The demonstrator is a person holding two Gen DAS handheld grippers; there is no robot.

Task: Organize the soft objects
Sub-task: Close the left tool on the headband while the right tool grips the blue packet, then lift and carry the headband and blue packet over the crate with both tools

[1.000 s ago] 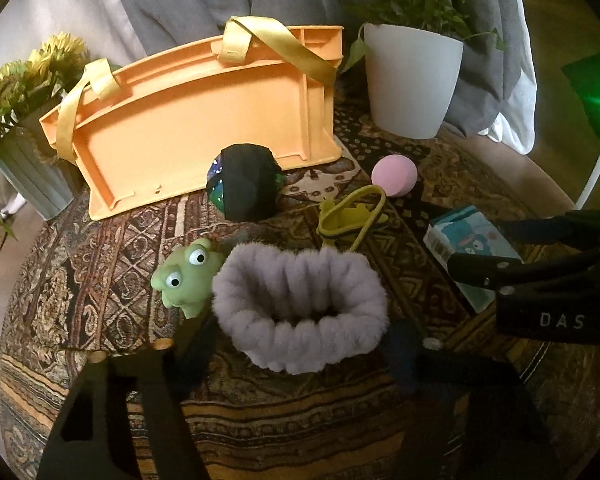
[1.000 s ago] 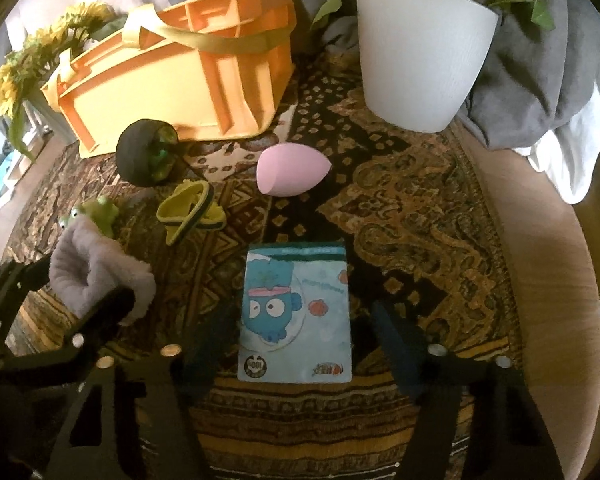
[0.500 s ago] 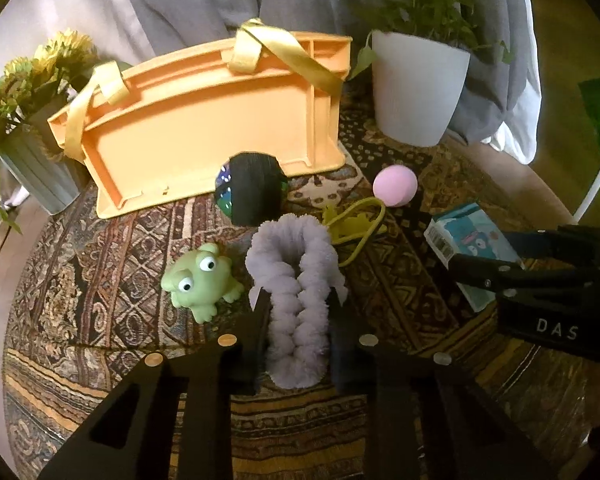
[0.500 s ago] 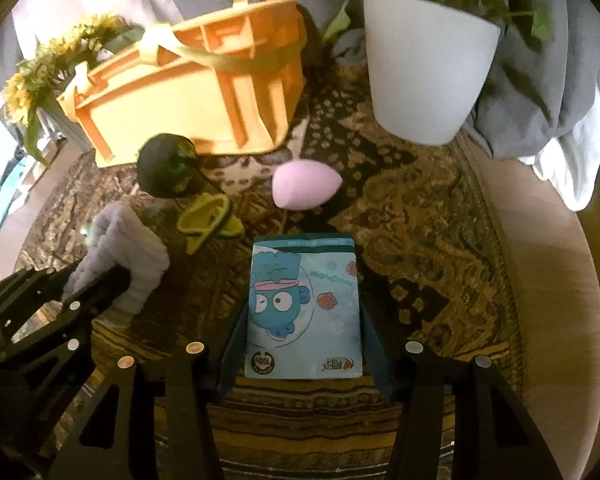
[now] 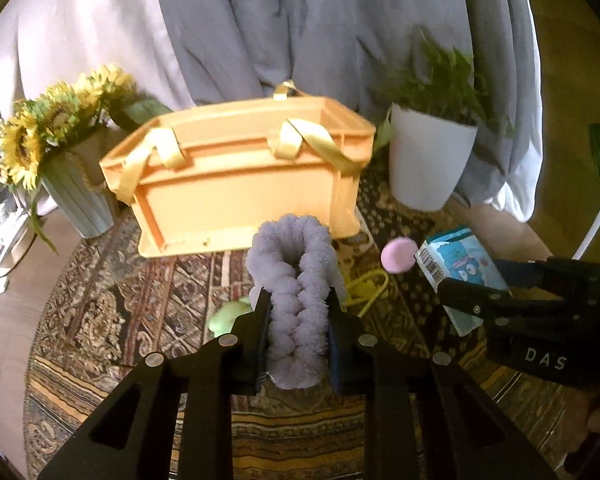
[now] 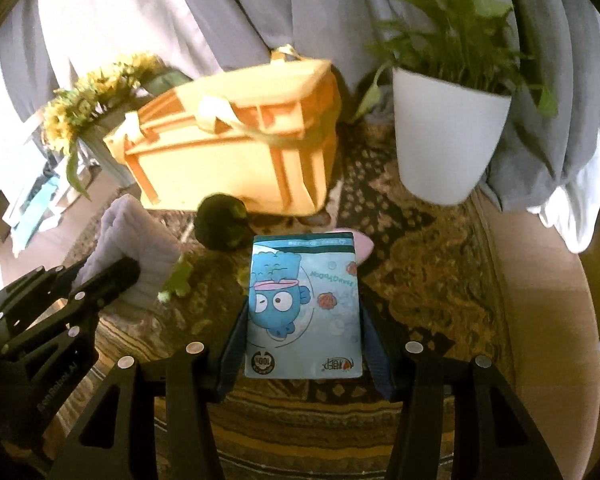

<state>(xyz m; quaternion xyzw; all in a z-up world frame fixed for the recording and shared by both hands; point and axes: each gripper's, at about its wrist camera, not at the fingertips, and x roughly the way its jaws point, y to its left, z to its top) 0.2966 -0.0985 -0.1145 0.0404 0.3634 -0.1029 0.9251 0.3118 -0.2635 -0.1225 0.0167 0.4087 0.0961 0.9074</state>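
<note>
My left gripper (image 5: 298, 312) is shut on a fluffy lilac headband (image 5: 294, 280) and holds it up above the patterned rug, in front of the orange basket (image 5: 236, 188). The headband also shows at the left of the right wrist view (image 6: 136, 248). My right gripper (image 6: 302, 320) is shut on a blue tissue pack (image 6: 302, 304) with a cartoon fish, lifted off the rug; it also shows in the left wrist view (image 5: 458, 264). A green frog toy (image 5: 230, 314), a pink sponge (image 5: 398, 254), a yellow band (image 5: 366, 290) and a dark ball (image 6: 220, 222) lie on the rug.
A white pot with a green plant (image 5: 428, 168) stands right of the basket. A grey vase of sunflowers (image 5: 72, 192) stands to its left. Grey and white cloth (image 5: 300, 24) hangs behind. The round table's wooden edge (image 6: 540, 300) shows at the right.
Both grippers closed and rose: the left squeezed the headband and lifted it toward the basket, the right closed on the tissue pack and lifted it off the rug.
</note>
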